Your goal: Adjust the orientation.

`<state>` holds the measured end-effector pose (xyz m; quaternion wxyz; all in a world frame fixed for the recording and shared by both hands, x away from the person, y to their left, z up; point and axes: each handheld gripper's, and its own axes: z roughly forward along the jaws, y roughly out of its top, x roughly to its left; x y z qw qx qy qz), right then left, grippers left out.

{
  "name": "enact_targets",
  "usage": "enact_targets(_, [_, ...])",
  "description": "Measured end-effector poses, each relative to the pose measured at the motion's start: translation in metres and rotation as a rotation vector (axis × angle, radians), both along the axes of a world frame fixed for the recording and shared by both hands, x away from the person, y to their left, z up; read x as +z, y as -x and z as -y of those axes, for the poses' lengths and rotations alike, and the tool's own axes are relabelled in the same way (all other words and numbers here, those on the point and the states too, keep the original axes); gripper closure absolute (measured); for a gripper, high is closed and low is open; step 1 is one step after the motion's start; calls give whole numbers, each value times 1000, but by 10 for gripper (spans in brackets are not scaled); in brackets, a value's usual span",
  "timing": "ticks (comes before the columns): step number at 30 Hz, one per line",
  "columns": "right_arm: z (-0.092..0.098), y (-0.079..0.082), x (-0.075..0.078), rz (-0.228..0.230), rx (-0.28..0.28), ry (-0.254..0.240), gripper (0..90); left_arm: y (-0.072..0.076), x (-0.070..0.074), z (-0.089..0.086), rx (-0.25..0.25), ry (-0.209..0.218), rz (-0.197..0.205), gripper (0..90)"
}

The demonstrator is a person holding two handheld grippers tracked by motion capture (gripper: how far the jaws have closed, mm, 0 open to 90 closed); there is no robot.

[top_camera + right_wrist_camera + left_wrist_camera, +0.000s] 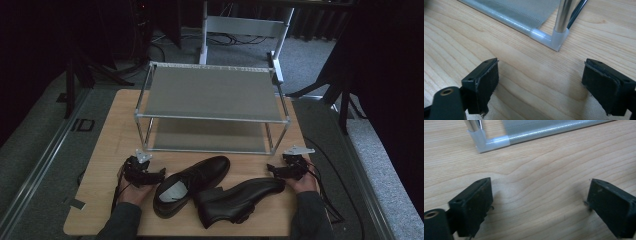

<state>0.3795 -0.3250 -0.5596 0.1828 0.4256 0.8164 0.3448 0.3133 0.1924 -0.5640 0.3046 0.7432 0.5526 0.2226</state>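
My left hand-held gripper (pixel 159 174) sits near the worktop's (pixel 107 135) front-left corner, jaws wide apart, nothing between them. My right hand-held gripper (pixel 271 168) is toward the front-right, also spread and empty. Two black shoes between them at the front edge: left shoe (pixel 192 184) upright, right shoe (pixel 240 199) on its side. Shoe rack (pixel 212 92) along the back edge.

I held both forearms low, reaching in from the near edge. My left gripper (pixel 161 172) sat in my left hand (pixel 132 190), jaws wide apart with nothing between them. My right gripper (pixel 270 167) sat in my right hand (pixel 302 184), jaws likewise spread and empty, the two tips pointing inward toward each other.
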Motion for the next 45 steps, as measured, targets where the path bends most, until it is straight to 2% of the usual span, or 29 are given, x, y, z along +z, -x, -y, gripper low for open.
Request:
enact_targets(1, [0, 0, 0, 2, -3, -2, 146, 1, 1, -1, 7, 1, 5, 102])
enact_targets(4, [1, 0, 0, 3, -6, -2, 151, 3, 3, -5, 15, 3, 9, 264])
enact_targets(5, [1, 0, 0, 4, -6, -2, 150, 5, 6, -8, 17, 2, -3, 264])
enact_targets(6, [1, 0, 0, 4, -7, -2, 150, 5, 7, -10, 17, 4, -10, 374])
enact_targets(7, [1, 0, 0, 3, -7, -3, 151, 5, 8, -11, 14, 2, -15, 405])
enact_targets(10, [1, 0, 0, 4, -7, -2, 150, 6, 12, -12, -26, 24, -34, 466])
enact_targets(12, [1, 0, 0, 4, -8, -2, 150, 9, 16, -10, -56, 42, -29, 492])
enact_targets(14, [1, 0, 0, 3, -8, -2, 150, 13, 25, -8, -101, 74, -6, 522])
enact_targets(15, [1, 0, 0, 3, -8, -2, 151, 16, 31, -7, -129, 93, 1, 524])
enact_targets(16, [1, 0, 0, 3, -8, -2, 151, 16, 31, -7, -129, 93, 1, 535])
enact_targets(17, [1, 0, 0, 3, -9, -2, 150, 22, 43, -2, -184, 108, 23, 535])
enact_targets(20, [1, 0, 0, 3, -9, -3, 150, 34, 60, 4, -252, 118, 60, 574])
enact_targets(25, [1, 1, 0, 2, -11, -3, 150, 48, 79, 14, -380, 134, 87, 582])
enact_targets(29, [1, 1, 0, 3, -12, -4, 150, 53, 87, 21, -426, 126, 99, 572])
enact_targets(32, [1, 1, 0, 2, -12, -4, 150, 53, 88, 25, -464, 116, 79, 565])
enact_targets(38, [1, 0, 0, 3, -12, -4, 150, 46, 81, 33, -522, 78, 18, 573])
enact_targets(41, [1, 1, 0, 2, -12, -4, 150, 40, 78, 34, -557, 91, -6, 588])
enact_targets(43, [1, 1, 0, 2, -12, -4, 150, 38, 80, 35, -567, 81, -4, 613])
enact_targets(45, [1, 1, 0, 2, -13, -4, 150, 34, 80, 38, -598, 69, -28, 622])
